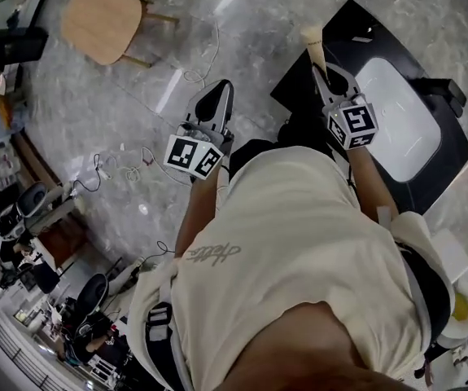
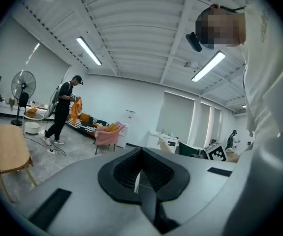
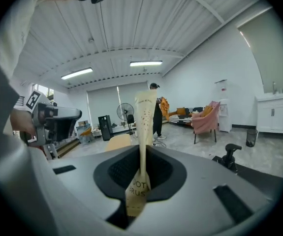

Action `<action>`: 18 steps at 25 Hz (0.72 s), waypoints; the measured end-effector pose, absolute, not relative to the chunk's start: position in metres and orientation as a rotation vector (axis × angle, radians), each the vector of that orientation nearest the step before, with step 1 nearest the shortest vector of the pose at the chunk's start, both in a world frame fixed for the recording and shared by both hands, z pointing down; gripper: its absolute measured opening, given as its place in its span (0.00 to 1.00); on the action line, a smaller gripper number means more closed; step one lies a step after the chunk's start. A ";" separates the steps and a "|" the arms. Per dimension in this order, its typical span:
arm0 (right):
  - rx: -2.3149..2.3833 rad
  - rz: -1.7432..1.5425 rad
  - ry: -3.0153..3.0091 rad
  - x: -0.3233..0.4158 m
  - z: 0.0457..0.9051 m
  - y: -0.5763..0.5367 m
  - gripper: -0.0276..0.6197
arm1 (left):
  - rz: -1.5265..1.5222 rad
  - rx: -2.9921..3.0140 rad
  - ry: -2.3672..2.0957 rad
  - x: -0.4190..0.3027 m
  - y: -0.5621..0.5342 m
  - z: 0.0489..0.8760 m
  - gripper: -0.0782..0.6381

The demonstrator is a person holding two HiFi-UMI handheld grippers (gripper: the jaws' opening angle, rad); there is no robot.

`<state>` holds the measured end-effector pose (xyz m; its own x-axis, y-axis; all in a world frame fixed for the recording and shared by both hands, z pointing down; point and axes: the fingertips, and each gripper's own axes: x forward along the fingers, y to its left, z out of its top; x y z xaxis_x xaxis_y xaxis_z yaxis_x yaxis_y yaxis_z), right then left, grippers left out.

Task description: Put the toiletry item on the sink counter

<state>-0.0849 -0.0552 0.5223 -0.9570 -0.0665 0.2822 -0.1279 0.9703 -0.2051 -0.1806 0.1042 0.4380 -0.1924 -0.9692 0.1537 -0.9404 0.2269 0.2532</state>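
**The right gripper holds the toothbrush pack, right next to the sink counter.**

The right gripper (image 3: 141, 181) has its jaws pinched on the bottom end of a thin paper toothbrush pack (image 3: 144, 127). The pack is long. It sticks straight out past the jaws, the same way the gripper points. In the head view, the far end of the pack is over the left edge of the black sink counter (image 1: 356, 24). The white basin (image 1: 396, 120) lies just to the right of it. The left gripper (image 1: 215, 108) has its jaws closed with nothing in them. It is over the floor, farther from the counter. So the right one is nearer, and I think it only needs a small move ahead and to the right.
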 end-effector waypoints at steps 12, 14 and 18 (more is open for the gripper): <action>0.563 0.526 -2.789 0.007 0.545 -0.131 0.07 | -0.031 2.228 -1.810 -0.125 -0.067 0.430 0.11; 0.635 0.549 -2.764 0.022 0.551 -0.134 0.07 | -0.025 2.280 -1.725 -0.110 -0.084 0.434 0.11; 0.785 0.585 -2.728 0.043 0.556 -0.139 0.07 | -0.003 2.371 -1.578 -0.088 -0.102 0.443 0.11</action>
